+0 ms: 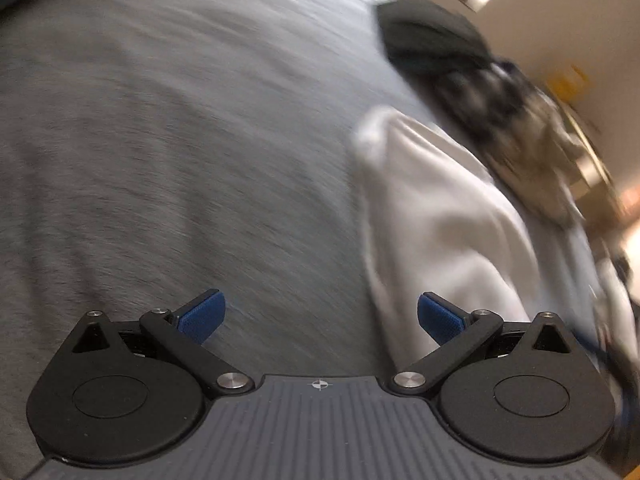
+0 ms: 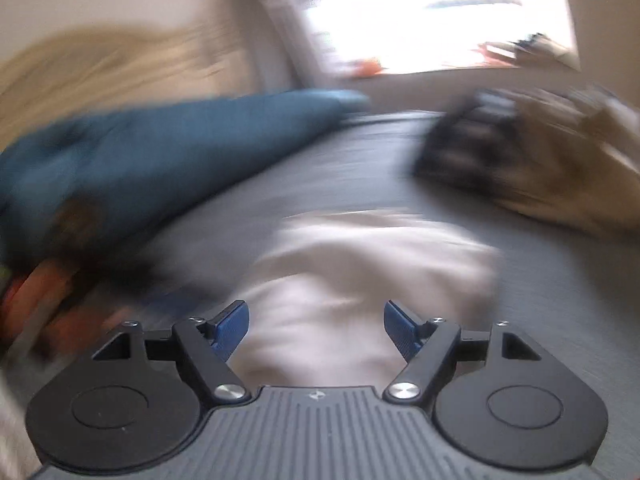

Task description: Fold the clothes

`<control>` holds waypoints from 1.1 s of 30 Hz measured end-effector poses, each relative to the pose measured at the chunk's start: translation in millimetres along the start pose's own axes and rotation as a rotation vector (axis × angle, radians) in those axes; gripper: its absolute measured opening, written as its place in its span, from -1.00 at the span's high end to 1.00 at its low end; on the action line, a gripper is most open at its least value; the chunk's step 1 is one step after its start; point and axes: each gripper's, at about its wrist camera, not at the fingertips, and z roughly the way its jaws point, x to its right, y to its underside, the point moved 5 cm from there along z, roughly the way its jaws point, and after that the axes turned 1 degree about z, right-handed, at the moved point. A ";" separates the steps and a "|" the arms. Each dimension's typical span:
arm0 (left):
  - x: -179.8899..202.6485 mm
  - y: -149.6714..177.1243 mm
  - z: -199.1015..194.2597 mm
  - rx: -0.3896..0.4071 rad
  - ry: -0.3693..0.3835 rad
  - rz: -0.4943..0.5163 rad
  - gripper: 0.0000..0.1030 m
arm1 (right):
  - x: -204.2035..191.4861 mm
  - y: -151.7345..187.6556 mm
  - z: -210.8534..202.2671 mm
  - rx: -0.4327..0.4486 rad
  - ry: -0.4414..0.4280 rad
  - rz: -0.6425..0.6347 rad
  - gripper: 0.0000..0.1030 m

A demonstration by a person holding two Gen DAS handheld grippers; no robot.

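Motion blur smeared both views. In the left wrist view, the crumpled white cloth garment (image 1: 440,216) ran out of frame at the right edge, its shape unreadable. Beyond it, a dark rounded fabric heap (image 1: 432,36) and a mottled black-and-tan pile (image 1: 532,136) were too streaked to identify.

In the right wrist view, the pale garment (image 2: 360,272) passed beneath the gripper body, its near end hidden. A long teal fabric mass (image 2: 160,152) was cut off at the left edge. Orange-red shapes (image 2: 36,300) at lower left, and a blurred black-and-tan heap (image 2: 520,152) at right, could not be told. The bright window (image 2: 432,16) was washed out.
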 end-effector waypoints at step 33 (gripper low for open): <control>65.2 10.6 9.1 0.090 0.070 0.206 -1.00 | 99.5 6.4 -113.7 0.280 0.323 0.625 1.00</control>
